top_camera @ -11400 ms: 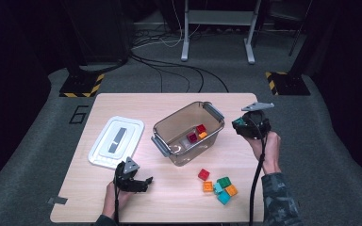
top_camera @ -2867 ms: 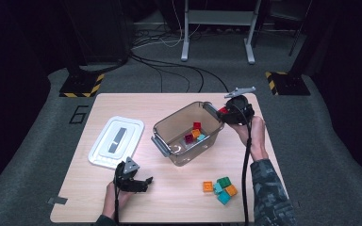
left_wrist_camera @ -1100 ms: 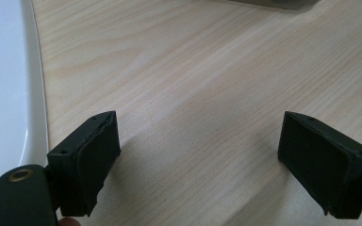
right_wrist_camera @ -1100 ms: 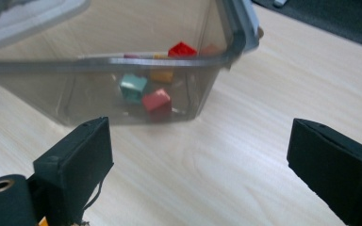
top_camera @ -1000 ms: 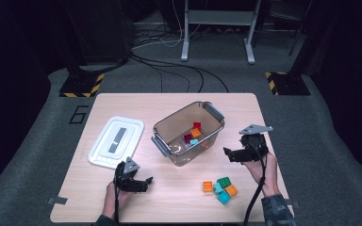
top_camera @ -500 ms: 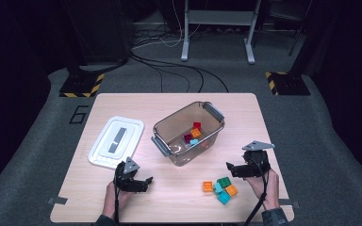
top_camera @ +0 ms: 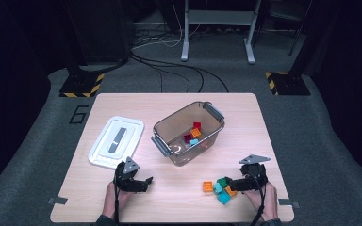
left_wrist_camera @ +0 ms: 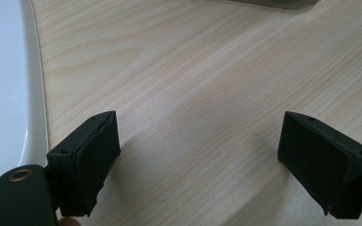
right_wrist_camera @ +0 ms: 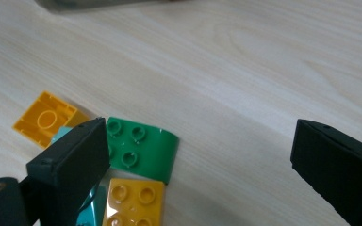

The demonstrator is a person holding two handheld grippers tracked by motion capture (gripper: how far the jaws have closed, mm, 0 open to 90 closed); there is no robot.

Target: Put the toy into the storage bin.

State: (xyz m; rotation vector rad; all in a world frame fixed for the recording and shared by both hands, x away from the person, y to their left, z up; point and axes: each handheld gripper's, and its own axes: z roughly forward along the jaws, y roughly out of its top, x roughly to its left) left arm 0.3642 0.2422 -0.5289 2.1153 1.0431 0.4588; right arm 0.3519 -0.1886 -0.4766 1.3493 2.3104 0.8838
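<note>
High view puts you partway through: the clear plastic bin with grey handles already holds a few toy bricks, red, orange and light blue, while a small cluster of bricks waits on the wooden tabletop and the white flat lid lies off the bin, so I judge the loading and closing are left to do.

Your right tongs hover at the cluster with the jaws spread wide and nothing between the pads. In the right gripper view, the green curved studded brick lies just inside the left jaw, the yellow studded brick just below it, and the orange upturned brick beyond that jaw, outside the gap.

Your left tongs rest spread over bare wood, the lid just beside one jaw.
</note>
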